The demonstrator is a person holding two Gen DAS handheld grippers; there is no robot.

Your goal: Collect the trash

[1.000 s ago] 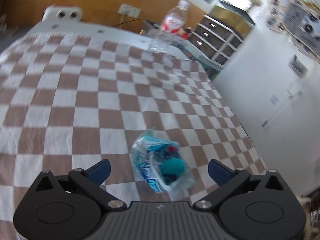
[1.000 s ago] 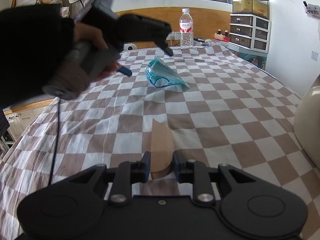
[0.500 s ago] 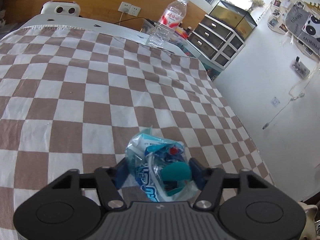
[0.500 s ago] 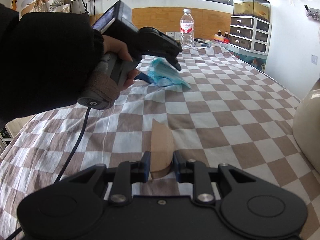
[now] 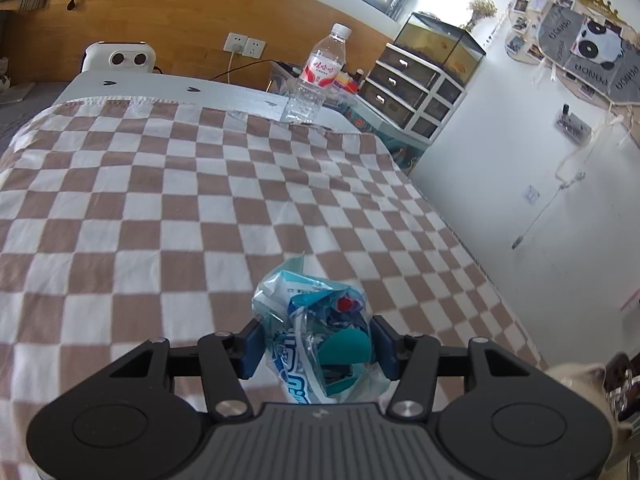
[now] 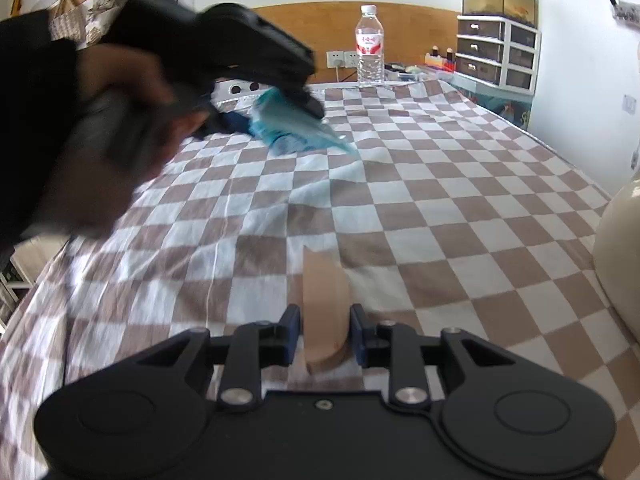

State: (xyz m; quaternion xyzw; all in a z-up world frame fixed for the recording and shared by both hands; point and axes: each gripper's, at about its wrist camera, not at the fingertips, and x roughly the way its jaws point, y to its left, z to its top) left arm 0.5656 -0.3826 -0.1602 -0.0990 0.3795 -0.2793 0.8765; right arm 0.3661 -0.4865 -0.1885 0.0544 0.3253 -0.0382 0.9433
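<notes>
A crumpled blue and clear plastic wrapper (image 5: 308, 312) sits between the blue pads of my left gripper (image 5: 318, 344). The jaws are closing and press its sides, holding it just above the checkered bedsheet (image 5: 160, 200). The right wrist view shows the same wrapper (image 6: 292, 128) hanging from the blurred left gripper (image 6: 276, 116), which a hand in a black sleeve (image 6: 36, 120) holds. My right gripper (image 6: 324, 336) is shut on a tan curved cardboard piece (image 6: 324, 296) low over the sheet.
A water bottle (image 5: 320, 76) stands at the bed's far edge. Behind it are a drawer unit (image 5: 416, 96) and a fish tank. A white device (image 5: 120, 56) sits at the head of the bed. A cream rounded object (image 6: 620, 260) is at the right, near the white wall.
The left jaws went from wide open to closed on the wrapper, then lifted it off the sheet. The right gripper kept still with the tan piece.
</notes>
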